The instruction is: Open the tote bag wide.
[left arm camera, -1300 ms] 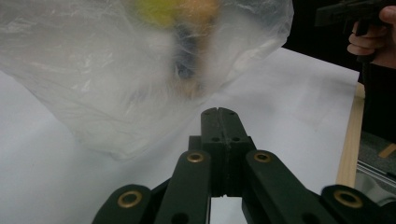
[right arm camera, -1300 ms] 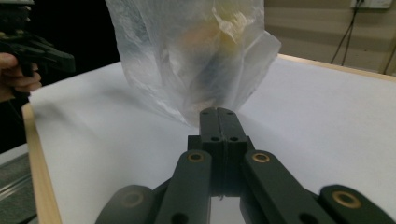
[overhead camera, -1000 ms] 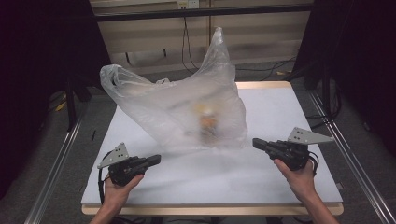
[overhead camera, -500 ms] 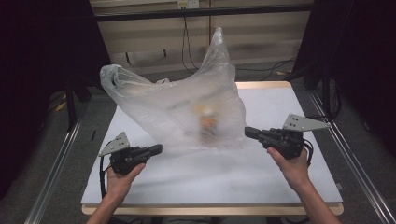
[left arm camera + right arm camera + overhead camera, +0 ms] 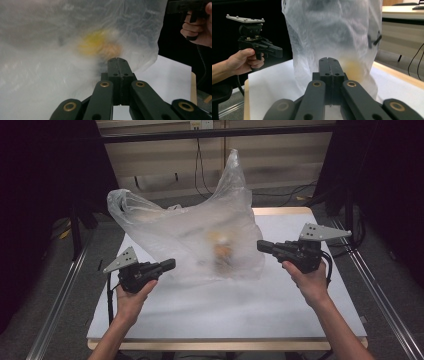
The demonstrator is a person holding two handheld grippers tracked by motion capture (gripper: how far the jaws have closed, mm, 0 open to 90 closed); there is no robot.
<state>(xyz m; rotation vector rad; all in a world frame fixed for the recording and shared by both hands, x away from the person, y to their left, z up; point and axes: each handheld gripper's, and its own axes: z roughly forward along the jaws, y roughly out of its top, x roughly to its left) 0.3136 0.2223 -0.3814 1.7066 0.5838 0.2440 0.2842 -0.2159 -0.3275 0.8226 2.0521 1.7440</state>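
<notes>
**A:** The big clear plastic bag (image 5: pixel 195 240) stands puffed up in the middle of the tabletop (image 5: pixel 280 305), with something yellow-orange (image 5: pixel 222 251) sitting low inside it. The left hand-held gripper (image 5: pixel 171 265) hangs just off the bag's near-left side and the right hand-held gripper (image 5: pixel 261 245) just off its right edge. Both have their jaws pressed fully together, nothing between them.

**B:** So nobody's actually holding the bag. My worry: poke that thin film with closed jaws and it'll probably just crumple, or the whole bag slides or tips, since it's only propped up by its own stiffness.

**A:** Yep, they'd need to spread the jaws first to pinch anything. Also, the stuff inside is a blur through the plastic in both gripper views. Could be fruit, can't tell. And I can't make out where the bag's mouth is either.
</notes>
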